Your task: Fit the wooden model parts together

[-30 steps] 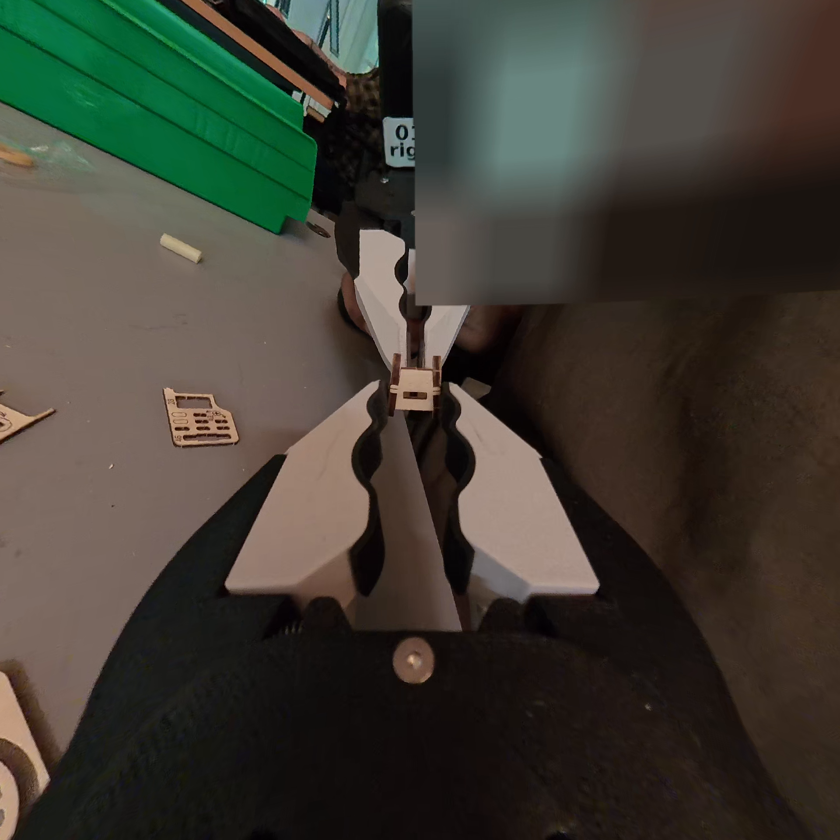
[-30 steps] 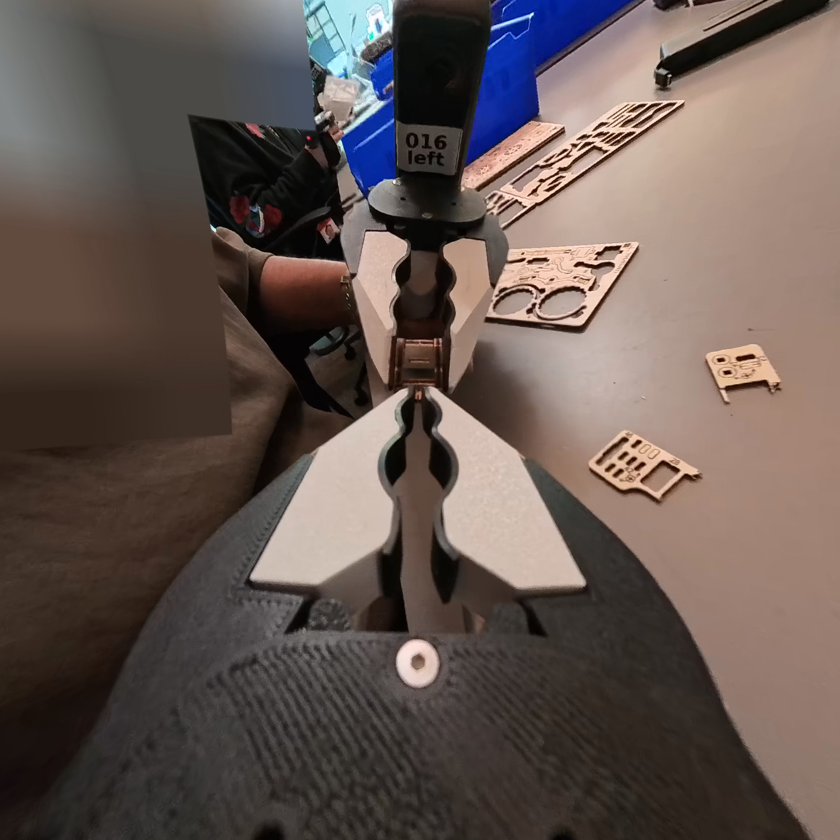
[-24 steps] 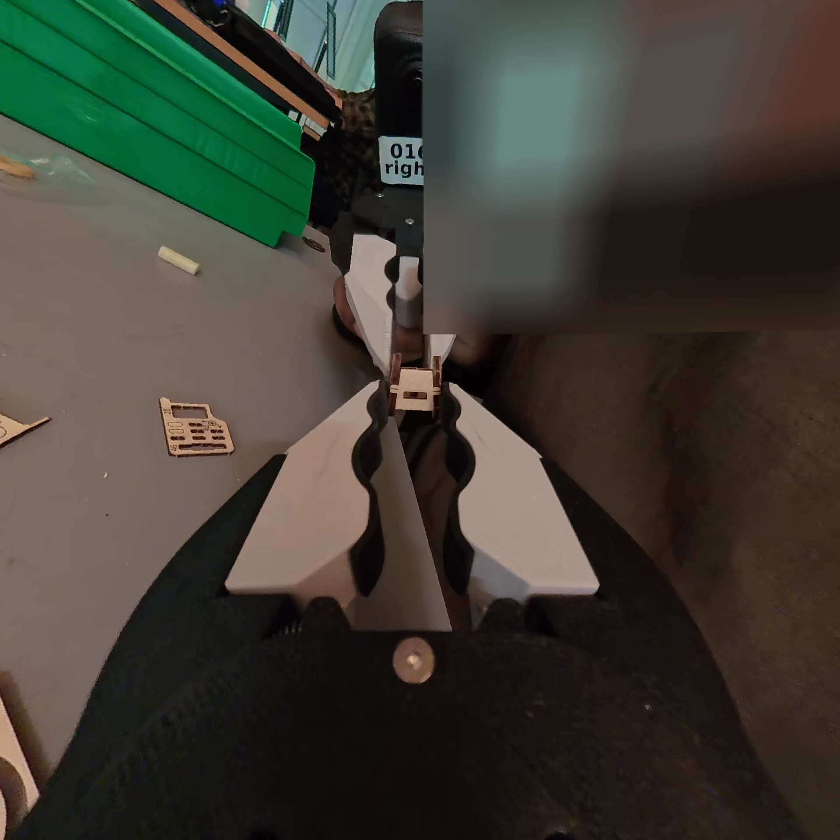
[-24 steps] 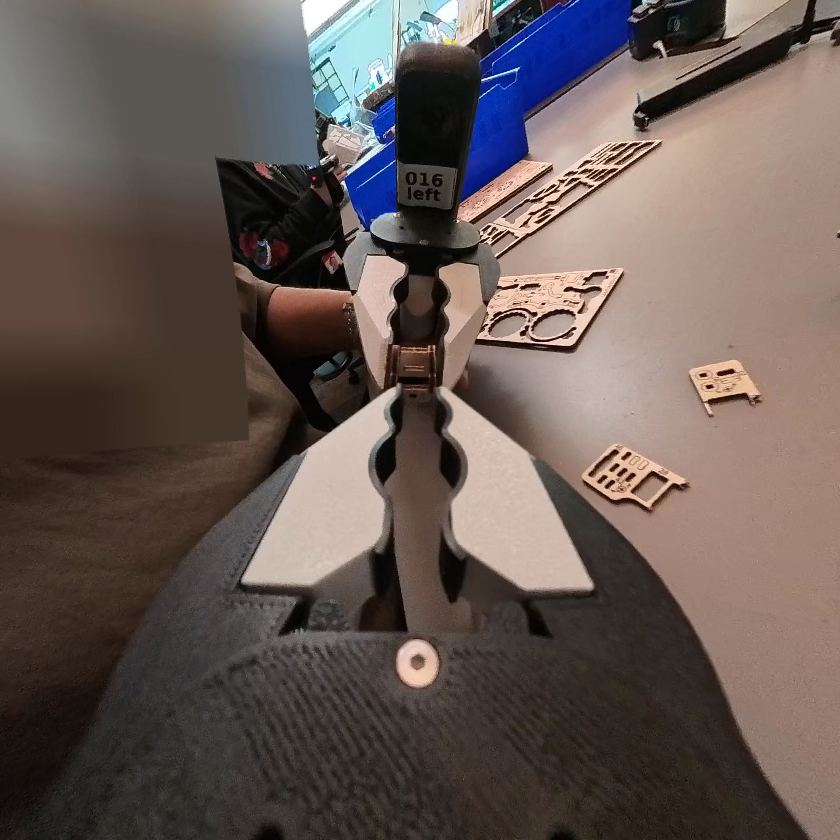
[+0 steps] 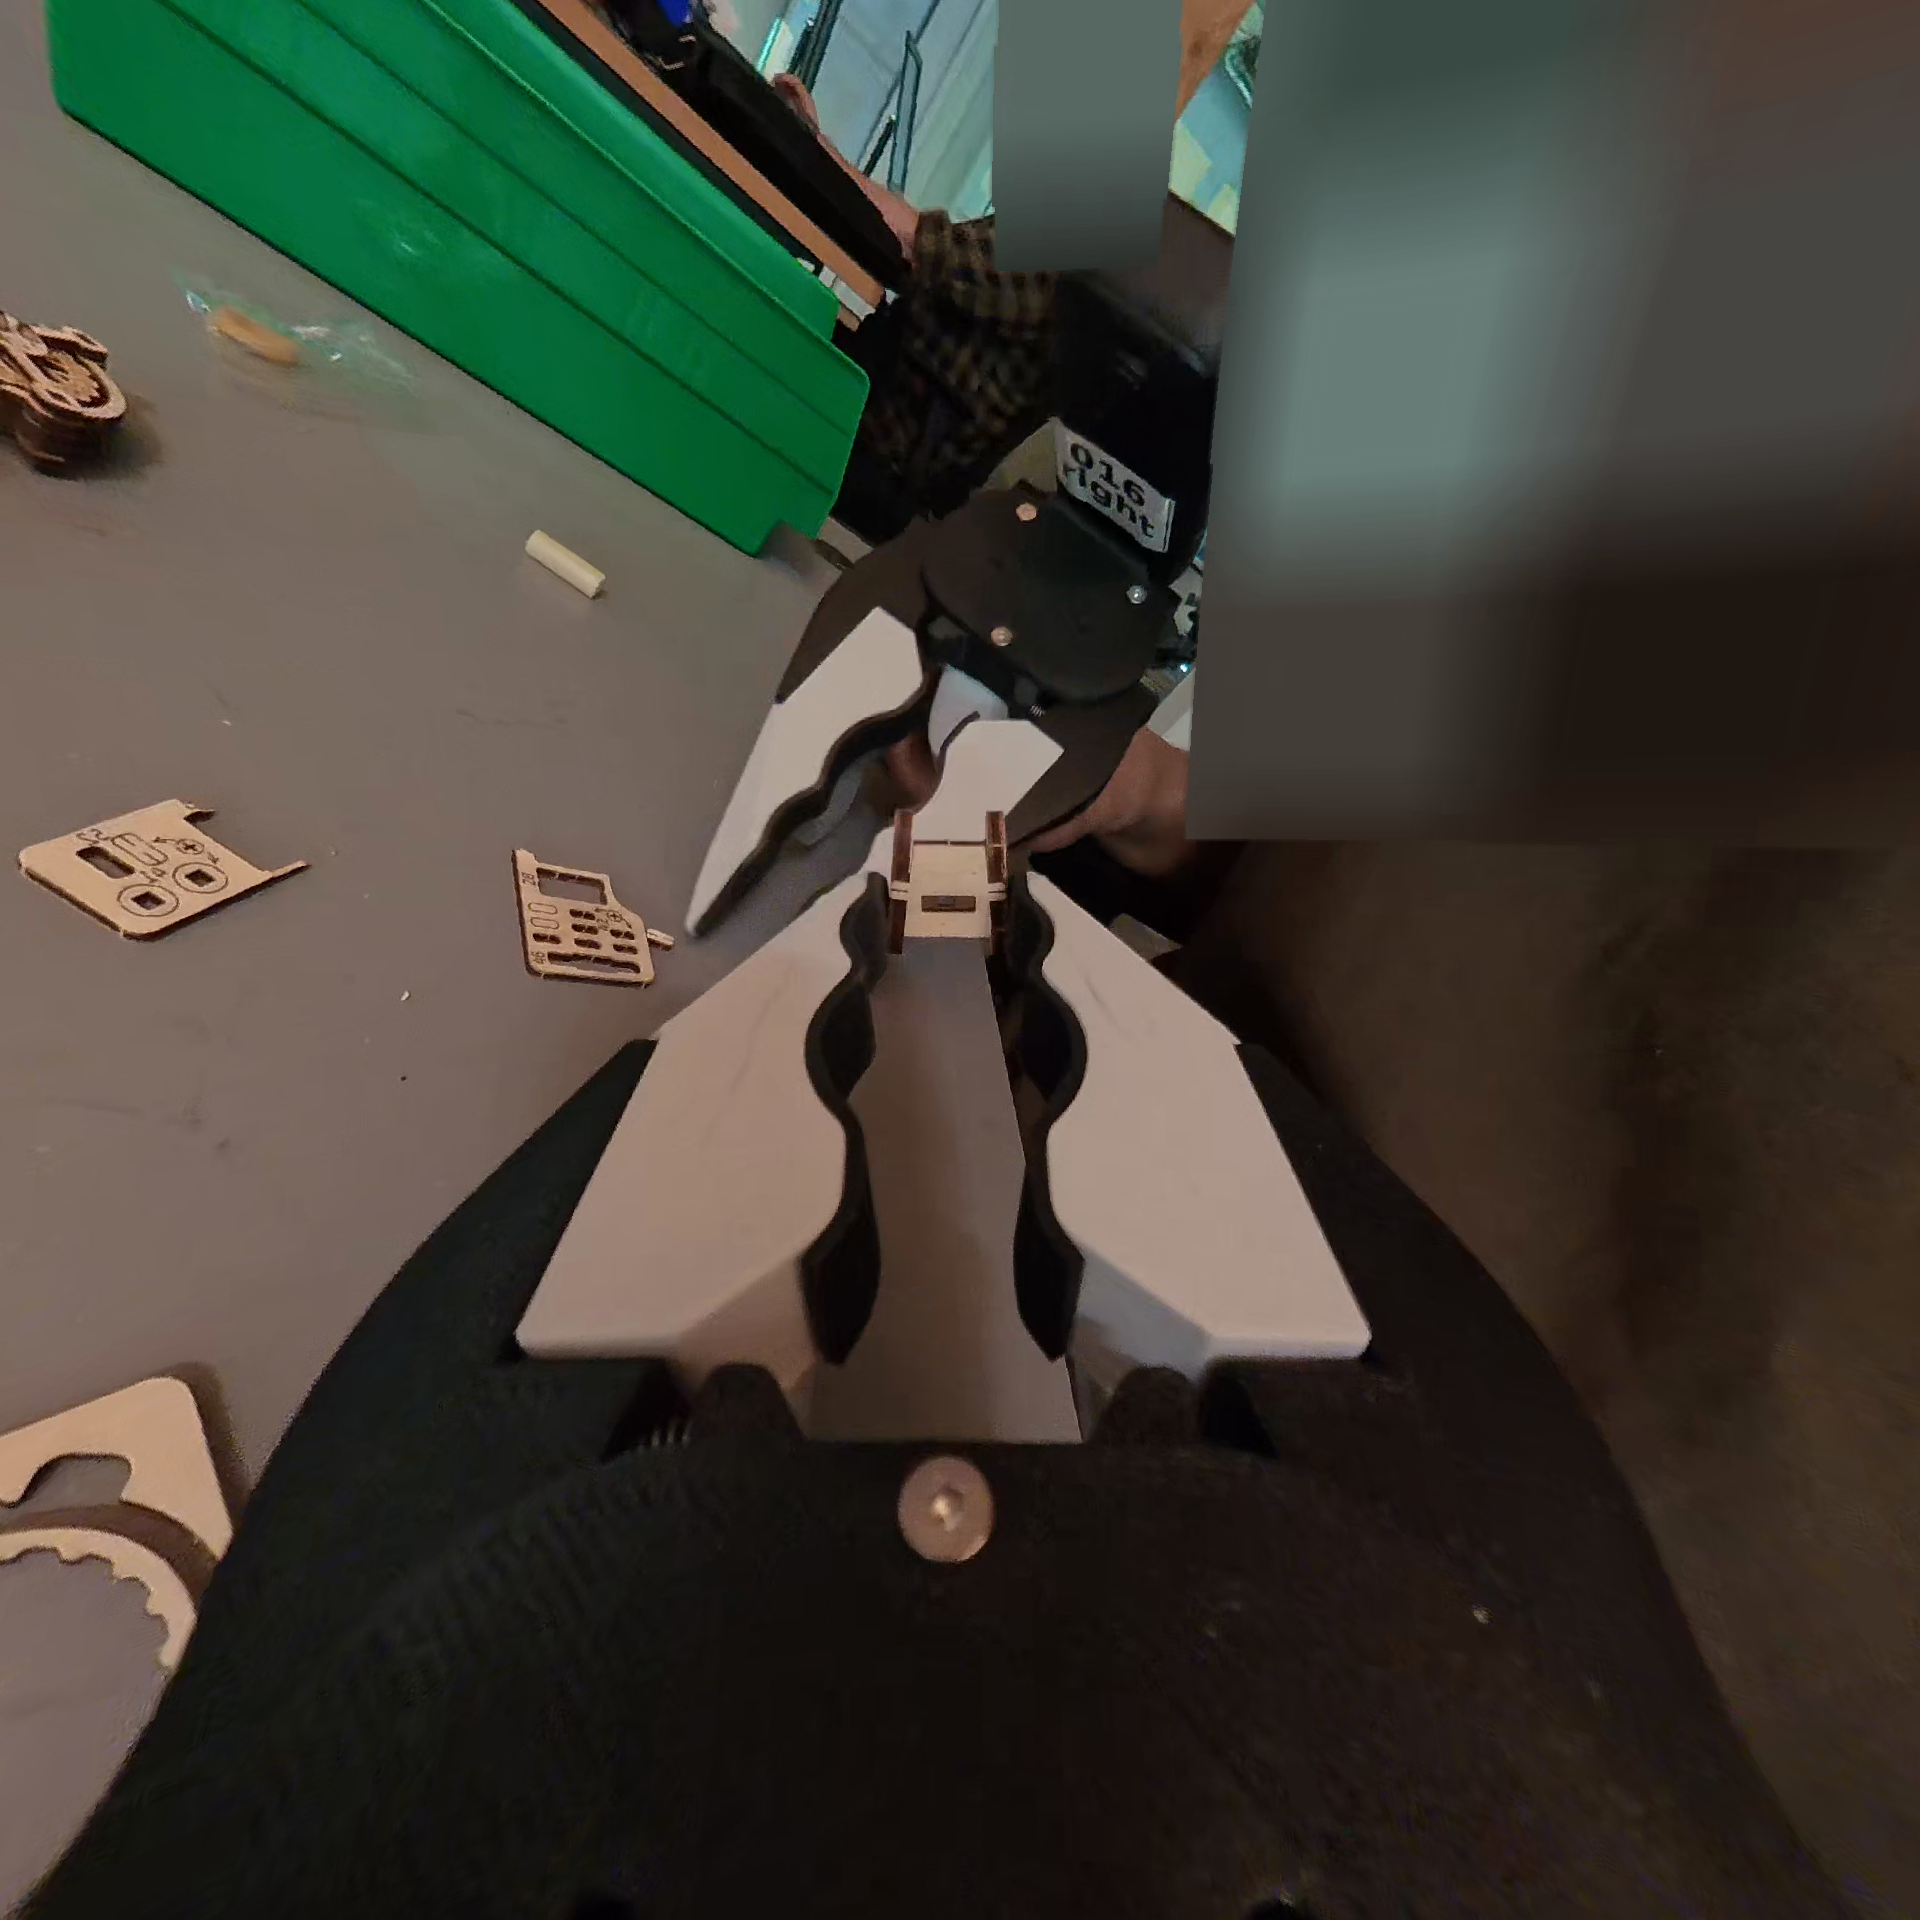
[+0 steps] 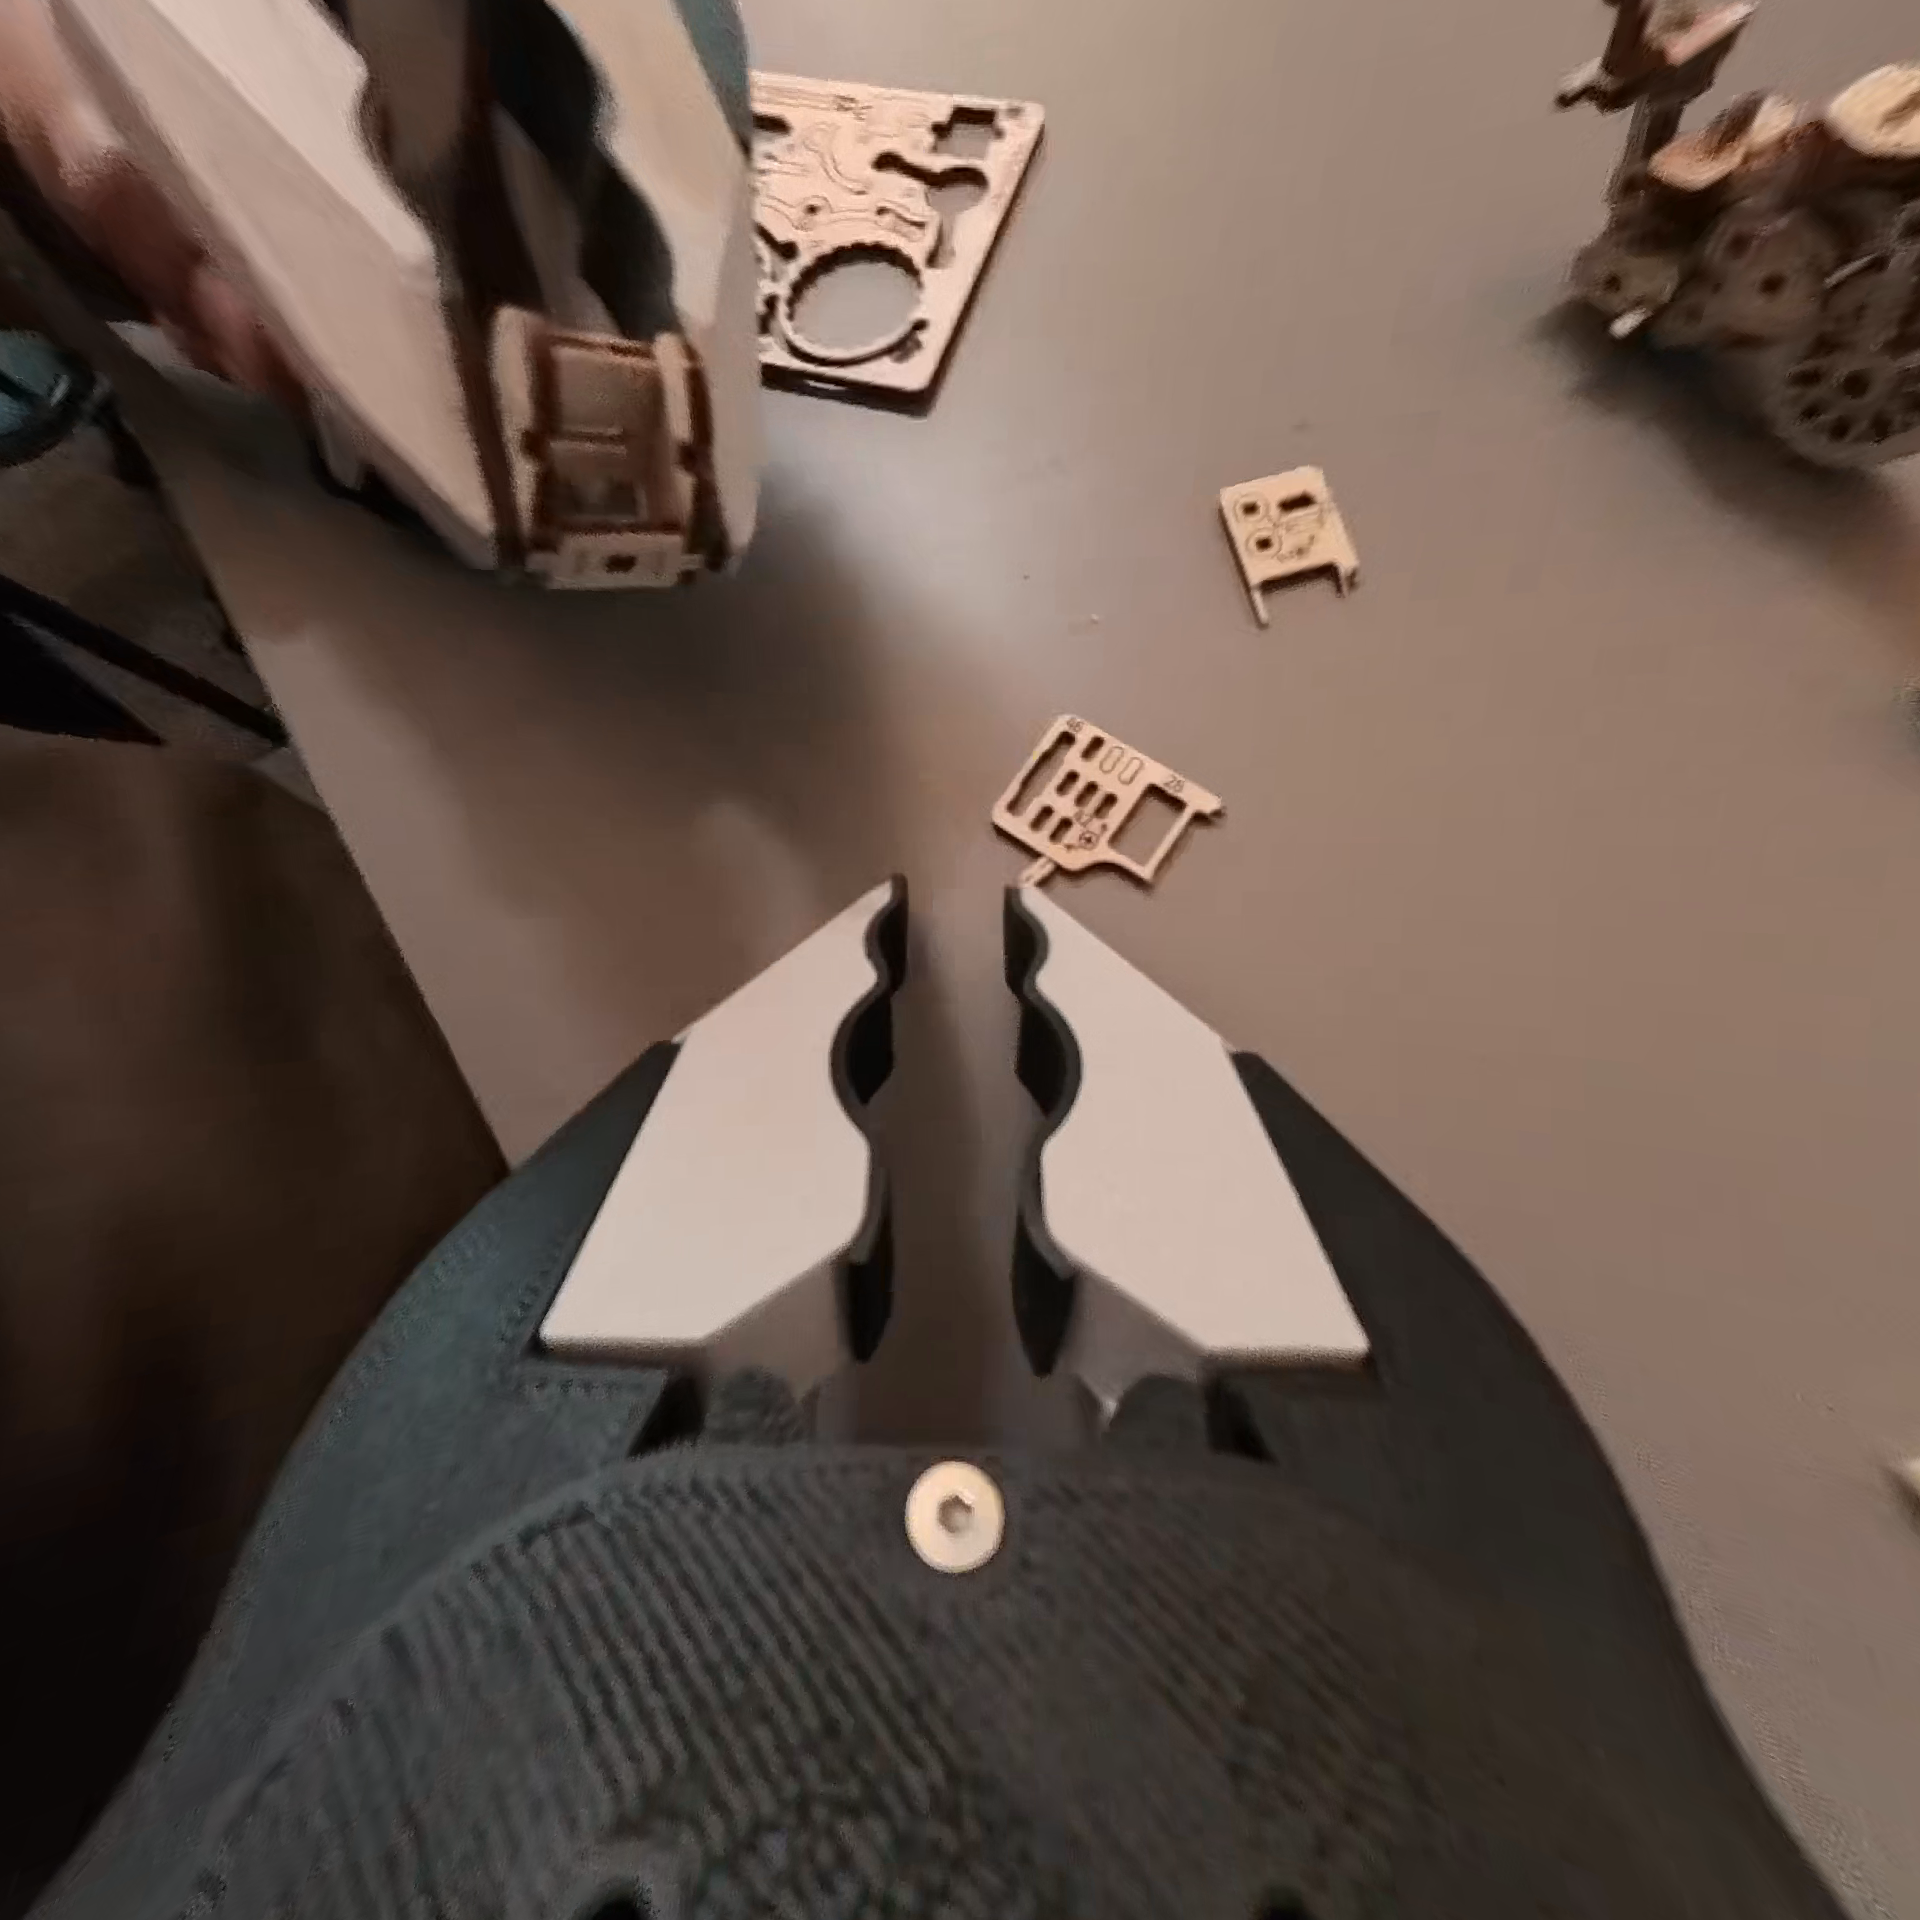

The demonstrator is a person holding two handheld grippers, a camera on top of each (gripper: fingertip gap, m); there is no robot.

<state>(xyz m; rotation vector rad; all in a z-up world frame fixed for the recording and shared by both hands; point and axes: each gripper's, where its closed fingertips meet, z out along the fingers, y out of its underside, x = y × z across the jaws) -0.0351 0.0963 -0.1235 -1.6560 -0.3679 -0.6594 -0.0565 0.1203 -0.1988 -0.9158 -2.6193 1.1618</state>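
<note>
Your left gripper (image 5: 945, 899) clamps the small wooden assembly (image 5: 943, 891) at its tips, held up for joining. Your right gripper (image 6: 953, 906) hangs parted and empty over the tabletop (image 6: 1455, 883), near the slotted fret piece (image 6: 1103, 802), likely the next pick.

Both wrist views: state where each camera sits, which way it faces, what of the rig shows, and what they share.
Left wrist view: behind the left gripper, facing forward over the grey table; its fingers clamp the small wooden assembly.
Right wrist view: behind the right gripper, tilted down at the table; jaws open, empty.
Shared: the assembly, the slotted wooden card, each other's gripper.
</note>
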